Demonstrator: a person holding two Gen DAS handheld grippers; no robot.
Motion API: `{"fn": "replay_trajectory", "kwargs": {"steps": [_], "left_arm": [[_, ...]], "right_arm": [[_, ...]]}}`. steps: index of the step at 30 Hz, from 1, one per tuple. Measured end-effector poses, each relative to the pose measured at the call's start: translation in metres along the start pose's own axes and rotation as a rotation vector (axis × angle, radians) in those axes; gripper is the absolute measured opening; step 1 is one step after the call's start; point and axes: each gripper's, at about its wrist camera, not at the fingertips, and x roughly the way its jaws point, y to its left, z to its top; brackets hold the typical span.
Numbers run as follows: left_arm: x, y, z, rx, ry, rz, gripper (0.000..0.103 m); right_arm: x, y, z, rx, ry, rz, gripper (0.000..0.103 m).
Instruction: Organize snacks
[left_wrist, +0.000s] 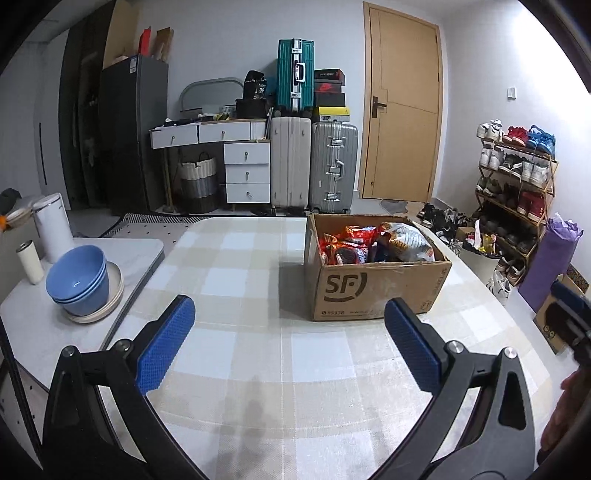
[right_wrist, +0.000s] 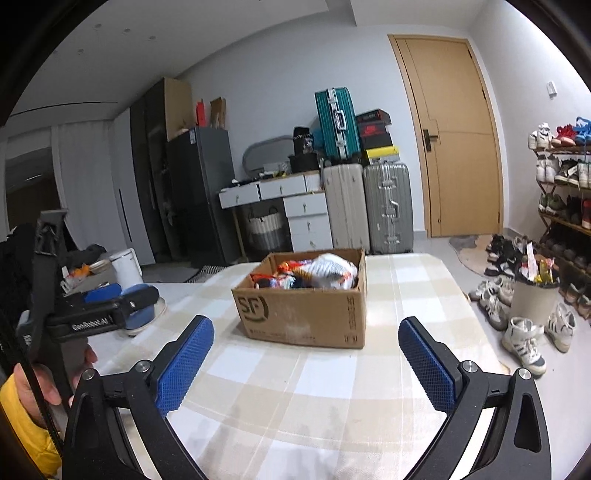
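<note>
Left wrist: bare tablecloth (left_wrist: 258, 354) between claw (left_wrist: 290, 314) and box (left_wrist: 376, 288).

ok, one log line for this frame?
phase: approach | left tongs: open, empty | right tongs: open, empty | brown cardboard box: full of snack packets, on checked tablecloth

"SF" on cardboard box (left_wrist: 373, 291), "GenRobot.AI" on left gripper (right_wrist: 107, 295)

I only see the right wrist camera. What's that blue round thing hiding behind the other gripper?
Observer: Stacked blue bowls, sitting on a pale plate on the side table.
Child: Is the other gripper holding anything?
Observer: No. The left gripper is wide open, with only tablecloth between its fingers.
Child: Anything else next to the bowls?
Observer: A white tumbler stands upright just left of them.
</note>
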Motion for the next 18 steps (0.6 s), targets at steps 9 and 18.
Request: {"fn": "replay_trajectory", "kwargs": {"steps": [9, 18], "left_arm": [[0.008, -0.004, -0.006, 0.001, -0.002, 0.008, 0.103], [0.019, -0.014, -0.012, 0.009, -0.005, 0.021, 0.103]], "right_arm": [[0.000, 0.003, -0.004, -0.010, -0.027, -0.017, 0.102], [-0.005, 0.004, -0.003, 0.000, -0.027, -0.017, 0.102]]}}
